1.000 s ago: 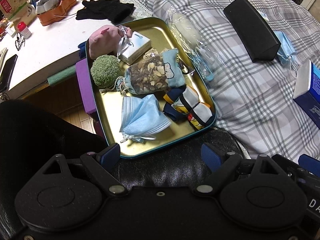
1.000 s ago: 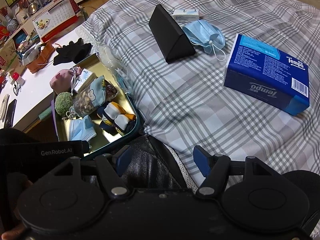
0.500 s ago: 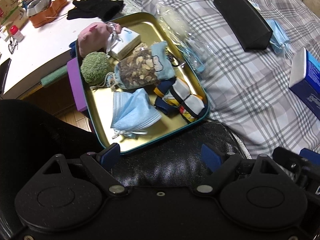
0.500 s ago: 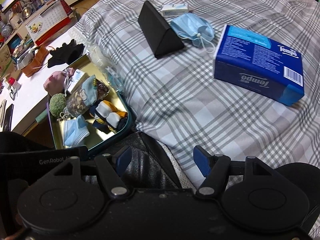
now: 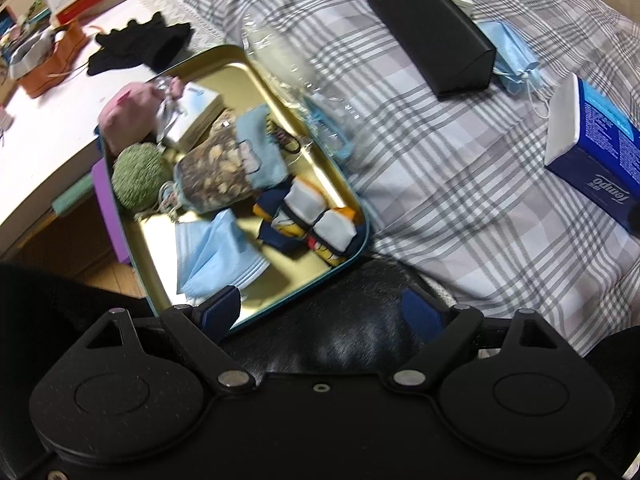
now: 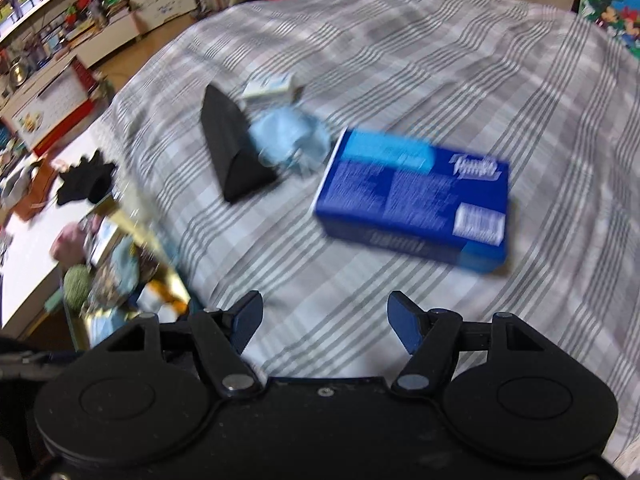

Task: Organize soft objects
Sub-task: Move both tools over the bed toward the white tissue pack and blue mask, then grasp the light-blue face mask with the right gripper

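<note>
Both empty — the right hand-held gripper, jaws apart, and the left hand-held gripper, released — seem between picks; next, likely the blue face mask on the bed at eleven o'clock, bound for the tray.

Ahead-left of the left gripper lies the gold metal tray; ahead-right, the black triangular case, with the blue tissue box farther right.

Black triangular case on the plaid bedspread, beside a blue tissue box.
</note>
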`<state>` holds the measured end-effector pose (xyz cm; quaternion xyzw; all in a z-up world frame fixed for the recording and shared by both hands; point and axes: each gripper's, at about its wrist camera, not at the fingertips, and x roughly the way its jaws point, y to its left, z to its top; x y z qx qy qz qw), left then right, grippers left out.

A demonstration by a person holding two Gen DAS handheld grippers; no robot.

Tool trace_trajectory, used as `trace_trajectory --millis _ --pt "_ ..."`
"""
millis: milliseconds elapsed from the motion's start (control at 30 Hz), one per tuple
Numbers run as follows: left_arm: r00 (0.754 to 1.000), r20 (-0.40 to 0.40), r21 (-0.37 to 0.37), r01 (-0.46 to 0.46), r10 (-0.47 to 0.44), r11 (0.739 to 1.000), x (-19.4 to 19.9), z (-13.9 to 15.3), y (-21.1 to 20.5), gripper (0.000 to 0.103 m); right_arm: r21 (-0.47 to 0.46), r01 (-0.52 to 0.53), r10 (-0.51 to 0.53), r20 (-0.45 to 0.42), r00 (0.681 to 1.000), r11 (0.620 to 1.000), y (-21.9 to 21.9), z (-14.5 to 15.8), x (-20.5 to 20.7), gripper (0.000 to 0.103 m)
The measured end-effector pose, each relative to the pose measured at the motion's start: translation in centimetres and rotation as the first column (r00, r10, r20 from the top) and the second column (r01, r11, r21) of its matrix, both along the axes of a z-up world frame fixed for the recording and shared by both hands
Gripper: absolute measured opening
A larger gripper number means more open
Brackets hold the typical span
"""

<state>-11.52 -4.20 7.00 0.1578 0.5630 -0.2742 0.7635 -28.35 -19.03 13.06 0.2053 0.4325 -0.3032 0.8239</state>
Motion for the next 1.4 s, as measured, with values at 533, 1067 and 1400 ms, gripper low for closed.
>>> trace_trajectory --millis 533,1067,1400 --pt "0.998 -0.022 0.035 0.06 -0.059 0.998 3.0 0.2 -5.6 0.085 -0.084 -0.011 0.009 -0.032 0.999 0.996 -6.8 1.2 6.8 0.069" --pt "0.997 -0.056 0.03 0.057 -0.056 0.998 7.7 0.1 -9.1 0.085 -0.148 -0.181 0.168 -0.093 0.981 0.972 -9.5 0.6 13.5 0.07" --pt "0.997 -0.065 0.031 0.036 -0.034 0.999 9.9 0.0 -9.6 0.085 -0.156 -0.367 0.333 -0.206 0.92 0.917 -7.6 -2.5 17.2 0.07"
